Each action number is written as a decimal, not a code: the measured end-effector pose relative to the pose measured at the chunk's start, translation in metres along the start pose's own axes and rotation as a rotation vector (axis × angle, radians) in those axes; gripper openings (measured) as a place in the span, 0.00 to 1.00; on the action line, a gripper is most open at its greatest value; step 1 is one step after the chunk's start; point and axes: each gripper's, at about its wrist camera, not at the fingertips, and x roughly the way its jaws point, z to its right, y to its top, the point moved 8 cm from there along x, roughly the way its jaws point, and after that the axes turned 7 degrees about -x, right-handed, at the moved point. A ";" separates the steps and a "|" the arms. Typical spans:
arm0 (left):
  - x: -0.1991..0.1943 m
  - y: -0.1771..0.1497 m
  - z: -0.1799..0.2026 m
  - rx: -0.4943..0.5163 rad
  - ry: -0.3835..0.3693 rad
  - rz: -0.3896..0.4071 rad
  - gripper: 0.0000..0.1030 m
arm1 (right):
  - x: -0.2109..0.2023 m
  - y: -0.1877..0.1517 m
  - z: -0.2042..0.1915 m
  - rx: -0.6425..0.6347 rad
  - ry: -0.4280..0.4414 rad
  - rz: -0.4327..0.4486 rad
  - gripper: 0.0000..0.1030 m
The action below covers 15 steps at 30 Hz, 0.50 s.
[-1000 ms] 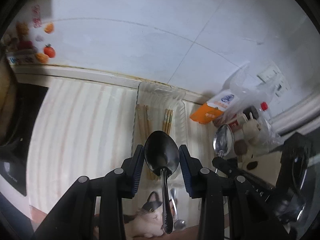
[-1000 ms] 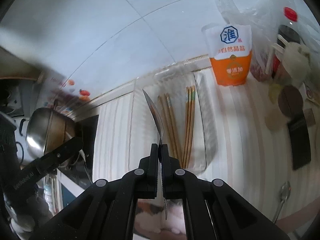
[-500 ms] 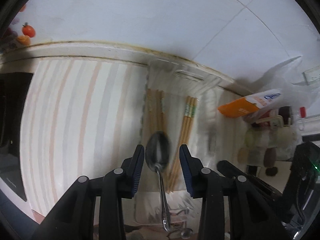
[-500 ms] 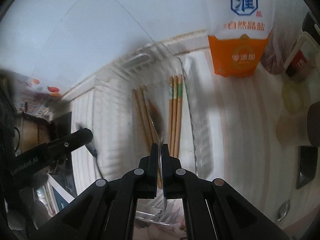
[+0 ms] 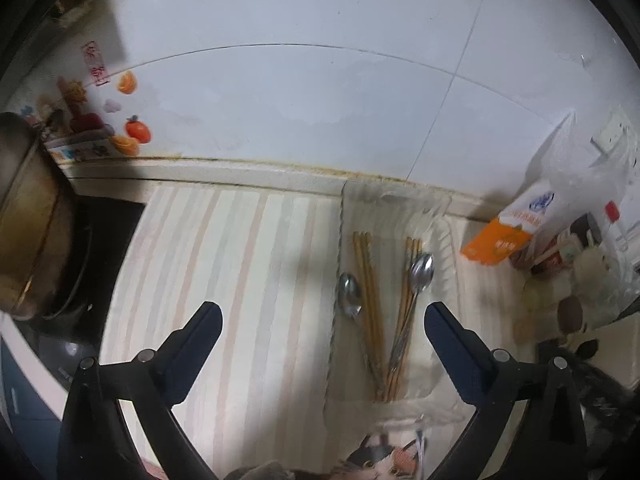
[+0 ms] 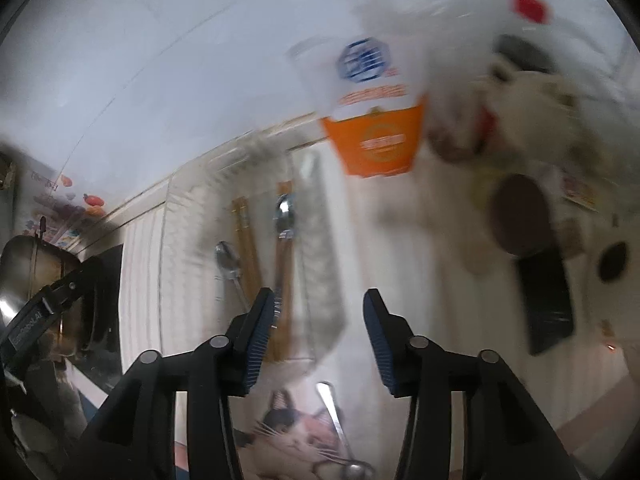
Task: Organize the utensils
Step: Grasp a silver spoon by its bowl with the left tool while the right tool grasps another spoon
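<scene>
Spoons lie in the clear plastic tray (image 5: 444,216) at the back edge of the bench, against the tiled wall. One spoon (image 5: 349,292) rests along the tray's left side, just beside a bundle of wooden chopsticks (image 5: 366,280); a second spoon (image 5: 421,272) lies on top of the other chopstick pair (image 5: 412,246) toward the tray's right side, bowl pointing to the wall. The two handles converge toward the tray's near end.

The left gripper (image 5: 322,330) hangs above the striped bench cover (image 5: 224,264) with its jaws spread wide and nothing between them. The right gripper (image 6: 318,312) is likewise parted and empty, near the tray's right edge; its view is blurred.

An orange-and-white pouch (image 6: 372,120) with a blue hexagonal logo stands at the back edge right of the tray; its lettering is too smeared to read. A steel pot (image 5: 24,216) sits at the bench's left end. A third spoon (image 6: 336,424) lies on a cat-print mat (image 6: 288,436) at the front edge.
</scene>
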 end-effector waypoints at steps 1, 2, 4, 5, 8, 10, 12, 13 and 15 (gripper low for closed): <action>-0.002 -0.007 0.001 0.005 0.003 0.002 1.00 | -0.008 -0.004 0.007 0.003 -0.003 0.020 0.62; -0.004 -0.015 0.003 0.012 -0.001 0.000 1.00 | -0.017 -0.011 0.017 0.003 -0.015 0.039 0.67; -0.004 -0.038 0.005 0.025 0.016 -0.022 1.00 | -0.028 -0.026 0.034 0.002 -0.042 0.044 0.67; -0.002 -0.059 0.009 0.030 0.015 -0.053 1.00 | -0.032 -0.037 0.047 0.007 -0.059 0.035 0.67; 0.013 -0.120 0.024 0.057 -0.027 -0.180 1.00 | -0.039 -0.076 0.086 0.046 -0.117 -0.006 0.67; 0.028 -0.164 0.035 0.066 -0.049 -0.283 1.00 | -0.040 -0.103 0.111 0.080 -0.151 -0.037 0.67; 0.044 -0.212 0.052 0.077 -0.096 -0.410 0.97 | -0.037 -0.133 0.137 0.123 -0.174 -0.076 0.67; 0.048 -0.225 0.057 0.086 -0.107 -0.444 0.95 | -0.035 -0.147 0.148 0.143 -0.185 -0.095 0.67; 0.058 -0.256 0.076 0.125 -0.139 -0.523 0.92 | -0.032 -0.167 0.164 0.171 -0.191 -0.124 0.67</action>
